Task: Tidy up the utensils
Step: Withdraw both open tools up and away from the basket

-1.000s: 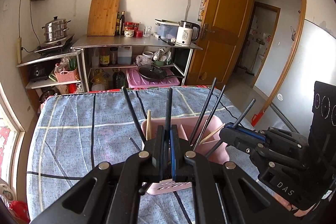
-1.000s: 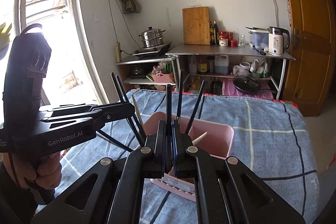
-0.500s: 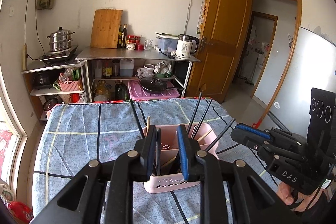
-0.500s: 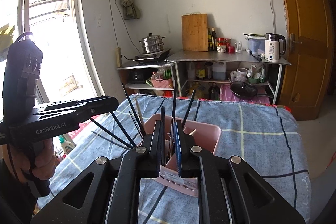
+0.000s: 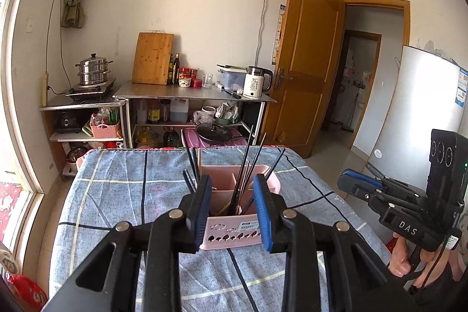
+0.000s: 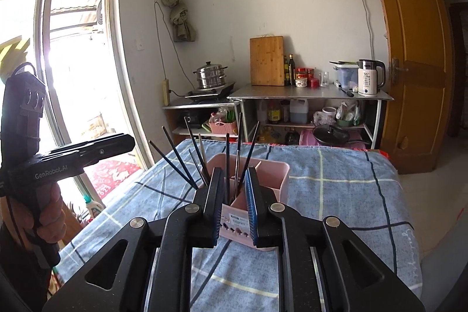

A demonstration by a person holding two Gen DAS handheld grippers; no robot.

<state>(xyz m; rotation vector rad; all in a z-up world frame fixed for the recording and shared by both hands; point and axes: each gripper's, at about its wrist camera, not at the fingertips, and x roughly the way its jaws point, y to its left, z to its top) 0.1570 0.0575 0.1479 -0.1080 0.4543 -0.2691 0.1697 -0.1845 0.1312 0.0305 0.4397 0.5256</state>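
Note:
A pink utensil basket point(image 5: 234, 234) stands on the blue checked tablecloth point(image 5: 117, 195). Several black chopsticks point(image 5: 244, 163) and a pale wooden one point(image 5: 199, 163) stand in its compartments. My left gripper point(image 5: 232, 189) is open and empty, just in front of the basket. My right gripper point(image 6: 232, 180) is open and empty, close in front of the same basket point(image 6: 272, 177), with black chopsticks point(image 6: 181, 163) fanning out to the left. Each gripper shows in the other's view: the right one point(image 5: 351, 180) and the left one point(image 6: 128, 141).
The table point(image 6: 351, 195) ends at a far edge. Beyond it stand metal shelves point(image 5: 193, 92) with a kettle point(image 5: 257, 82), a cutting board point(image 5: 152, 57) and a steamer pot point(image 5: 92, 70). A wooden door point(image 5: 307, 63) is at the right, a window point(image 6: 73, 63) at the left.
Both grippers opened and let go of the black chopsticks they held, which now stand in the basket. Both grippers pulled back and up from the basket.

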